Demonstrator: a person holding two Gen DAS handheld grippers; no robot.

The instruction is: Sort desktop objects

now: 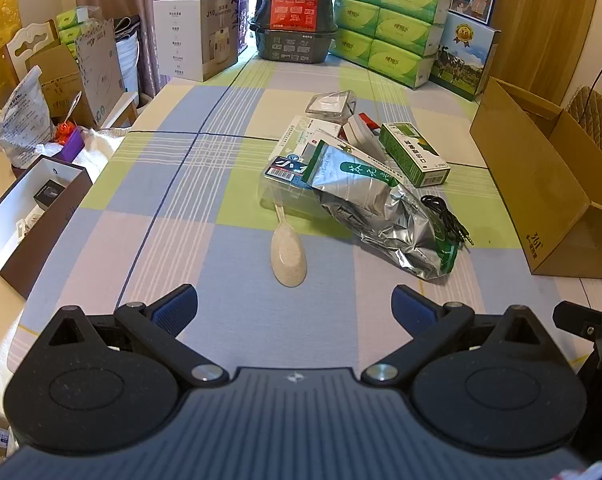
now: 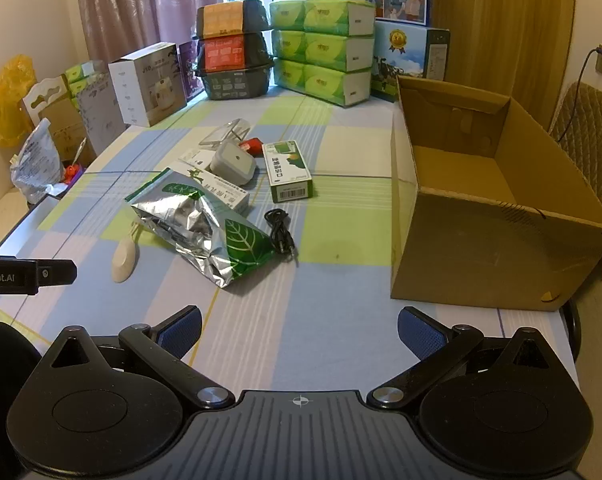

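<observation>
Left gripper (image 1: 294,307) spread wide, holding nothing, low over the checked tablecloth (image 1: 205,184) and aimed right at the beige spoon (image 1: 288,254) just ahead. Right gripper (image 2: 299,332) also spread wide and empty, near the table edge, with the open cardboard box (image 2: 497,248) just ahead on its right. Nothing picked up yet, so looks like the very start of the sorting. All the things in 1 messy heap in the middle of the cloth: a silver and green foil bag (image 2: 205,232) lying across a long white box (image 2: 221,186), a green carton (image 2: 287,172) just beside it, a grey lidded case (image 2: 233,163) resting on the heap, a clear plastic tub (image 1: 331,105) at the far end, a small red thing behind it, too hidden to name. A coiled black cable (image 2: 279,232) flat on the cloth between the bag and the cardboard box. Box looks empty inside. Next move, most likely: slide forward, get 1 finger on each side of the spoon or the cable, pinch, lift, drop in the box. Spoon flat and smooth, so a low, careful pinch needed.
</observation>
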